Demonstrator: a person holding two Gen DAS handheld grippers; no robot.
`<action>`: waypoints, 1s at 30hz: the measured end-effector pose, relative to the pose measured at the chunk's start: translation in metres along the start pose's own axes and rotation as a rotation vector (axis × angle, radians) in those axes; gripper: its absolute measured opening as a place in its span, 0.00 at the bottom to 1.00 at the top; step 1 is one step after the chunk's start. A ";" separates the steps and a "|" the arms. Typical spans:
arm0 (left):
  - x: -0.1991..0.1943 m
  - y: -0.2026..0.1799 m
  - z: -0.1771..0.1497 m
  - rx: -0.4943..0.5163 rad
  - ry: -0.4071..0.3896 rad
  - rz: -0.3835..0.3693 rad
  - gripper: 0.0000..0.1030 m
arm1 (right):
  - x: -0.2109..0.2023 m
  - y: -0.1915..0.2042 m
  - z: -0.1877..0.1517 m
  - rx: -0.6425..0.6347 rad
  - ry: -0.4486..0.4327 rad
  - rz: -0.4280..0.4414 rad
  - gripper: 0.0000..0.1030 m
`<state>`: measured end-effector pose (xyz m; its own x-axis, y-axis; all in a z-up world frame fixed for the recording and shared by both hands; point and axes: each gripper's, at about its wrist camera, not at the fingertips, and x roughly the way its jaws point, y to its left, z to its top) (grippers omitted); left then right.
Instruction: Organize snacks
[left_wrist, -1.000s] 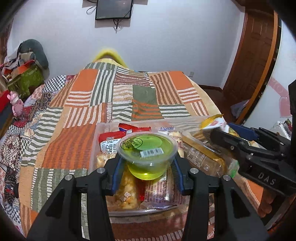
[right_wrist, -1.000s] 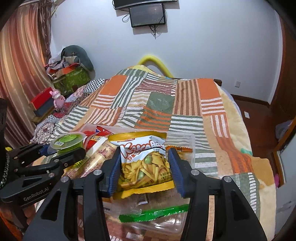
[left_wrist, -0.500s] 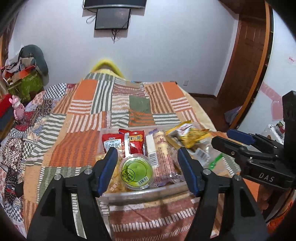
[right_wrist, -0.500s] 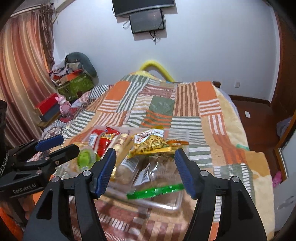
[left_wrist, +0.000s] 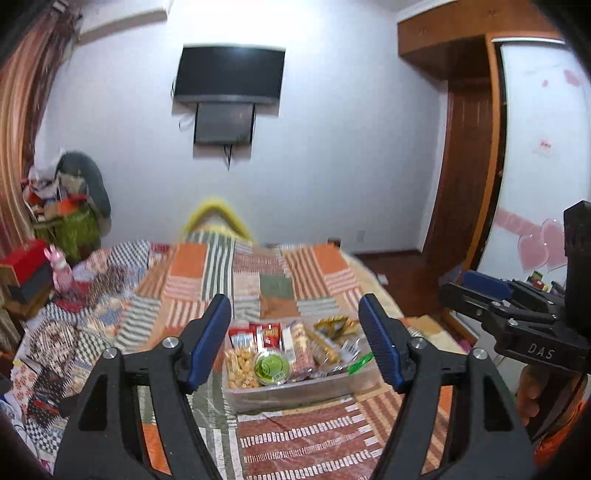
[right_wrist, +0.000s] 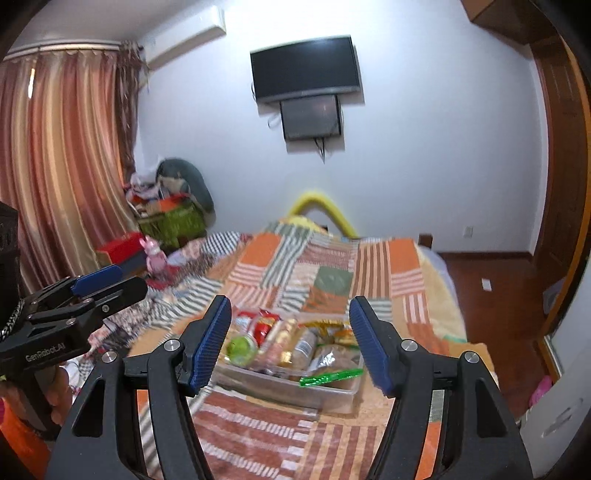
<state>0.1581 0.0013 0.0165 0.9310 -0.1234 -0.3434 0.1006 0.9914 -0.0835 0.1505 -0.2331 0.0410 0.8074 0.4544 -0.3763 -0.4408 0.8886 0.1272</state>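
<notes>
A clear plastic bin (left_wrist: 291, 391) (right_wrist: 325, 389) sits on the patchwork bed, filled with snacks. In it lie a green jelly cup (left_wrist: 272, 367) (right_wrist: 241, 347), red packets (left_wrist: 269, 334), a nut bag (left_wrist: 239, 369), wrapped biscuit rolls (left_wrist: 301, 345), a yellow chip bag (left_wrist: 334, 326) (right_wrist: 332, 330) and a green stick wrapper (right_wrist: 330, 376). My left gripper (left_wrist: 295, 345) is open and empty, held back above the bin. My right gripper (right_wrist: 290, 341) is open and empty, also back from the bin. Each gripper shows in the other's view.
The patchwork bedspread (left_wrist: 258, 280) stretches away to a yellow headboard (right_wrist: 321, 206). Clutter and a pink toy (left_wrist: 61, 269) lie at the left. A wooden door (left_wrist: 465, 177) and bare floor (right_wrist: 491, 273) are at the right. A TV (left_wrist: 229, 77) hangs on the wall.
Both grippers opened and let go: the jelly cup and the chip bag now lie in the bin. Both grippers have pulled up and back from the bin.
</notes>
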 end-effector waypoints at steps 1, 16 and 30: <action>-0.011 -0.003 0.002 0.007 -0.024 0.002 0.73 | -0.006 0.001 0.000 0.001 -0.015 0.002 0.64; -0.088 -0.027 -0.009 0.039 -0.164 0.048 1.00 | -0.054 0.032 -0.010 -0.023 -0.156 -0.067 1.00; -0.091 -0.025 -0.023 0.028 -0.144 0.065 1.00 | -0.068 0.039 -0.021 -0.044 -0.158 -0.083 1.00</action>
<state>0.0626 -0.0132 0.0289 0.9764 -0.0536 -0.2093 0.0465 0.9982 -0.0388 0.0705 -0.2309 0.0519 0.8919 0.3866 -0.2345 -0.3836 0.9215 0.0602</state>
